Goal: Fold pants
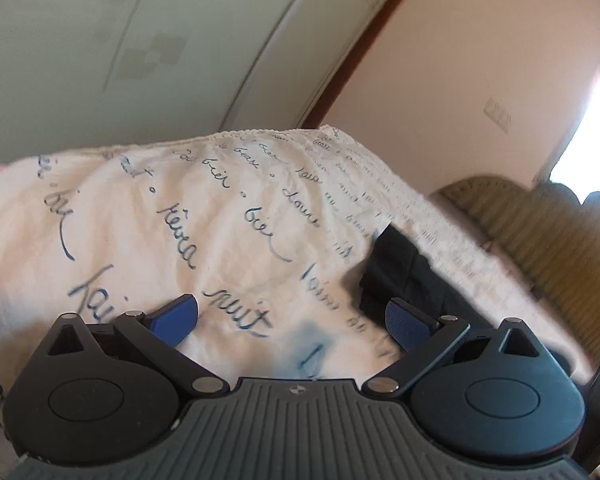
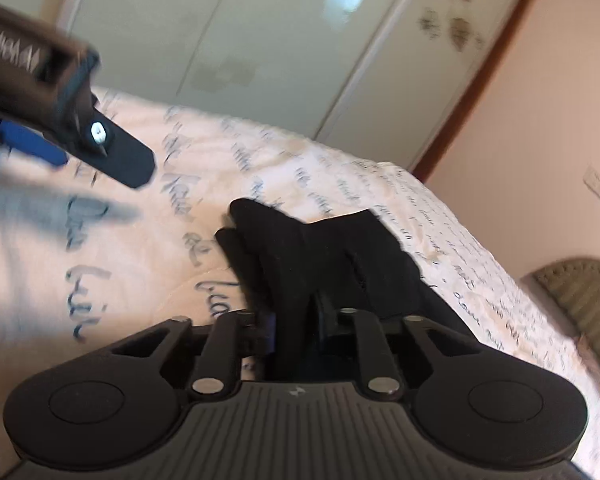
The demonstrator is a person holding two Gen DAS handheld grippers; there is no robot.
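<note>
The black pants (image 2: 320, 248) lie bunched on a white bedspread (image 2: 140, 264) printed with blue handwriting. In the right wrist view my right gripper (image 2: 296, 322) is shut on a fold of the black fabric, which rises straight out from between its fingers. My left gripper (image 1: 292, 320) stands wide open over bare bedspread, nothing between its blue pads (image 1: 180, 316). An edge of the pants (image 1: 404, 268) shows just beyond its right fingertip. The left gripper (image 2: 84, 160) also appears blurred at the upper left of the right wrist view, apart from the pants.
The bed's far edge (image 1: 260, 134) meets pale wardrobe doors (image 1: 140, 40). A pink wall (image 1: 480, 80) stands to the right, with a wicker chair (image 1: 540, 232) beside the bed's right edge and a bright window (image 1: 596, 120) beyond.
</note>
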